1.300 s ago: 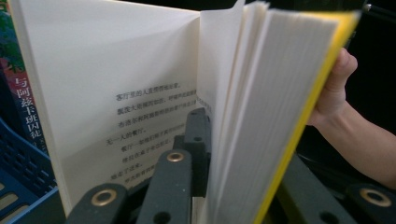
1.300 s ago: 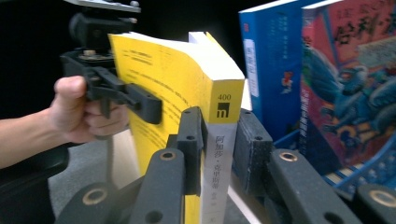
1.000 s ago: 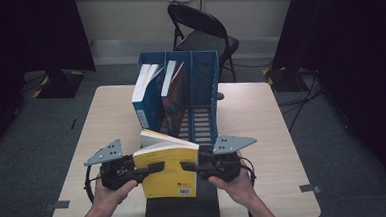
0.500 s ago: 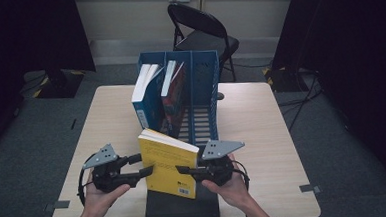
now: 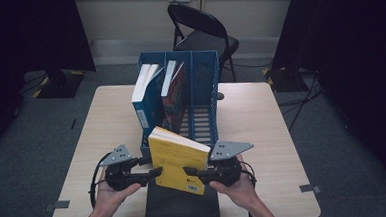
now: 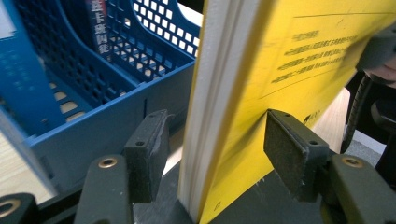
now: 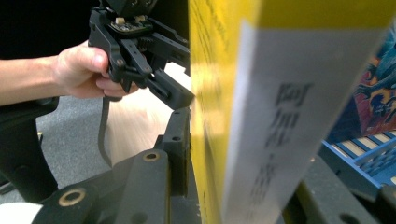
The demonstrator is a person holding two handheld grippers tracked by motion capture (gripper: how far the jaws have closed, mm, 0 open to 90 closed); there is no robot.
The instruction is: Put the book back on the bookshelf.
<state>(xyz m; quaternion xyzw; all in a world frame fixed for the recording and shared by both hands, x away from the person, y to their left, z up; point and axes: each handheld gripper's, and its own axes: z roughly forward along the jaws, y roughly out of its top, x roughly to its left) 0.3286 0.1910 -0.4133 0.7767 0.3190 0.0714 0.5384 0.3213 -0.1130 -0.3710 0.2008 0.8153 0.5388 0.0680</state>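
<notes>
A thick yellow book (image 5: 176, 162) stands tilted on a black block (image 5: 181, 209) at the table's front edge. My left gripper (image 5: 152, 173) reaches in from its left. In the left gripper view the left gripper (image 6: 219, 140) straddles the book (image 6: 261, 93); the pad on the page side stands clear of it. Those jaws have just been closing a little. My right gripper (image 5: 192, 172) comes from the right. In the right gripper view its near pad (image 7: 180, 140) lies flat on the yellow cover (image 7: 210, 116); the far jaw is hidden. Its jaws have just been opening slightly.
Behind the book a blue slotted file rack (image 5: 202, 88) holds a blue-and-white book (image 5: 145, 98) and a red one (image 5: 173, 102); its right compartment has free room. A folding chair (image 5: 202, 33) stands beyond the wooden table (image 5: 262, 130).
The left gripper has sunk a little and its jaws, shut on the book before, now stand apart around it. The book has tipped and turned slightly.
</notes>
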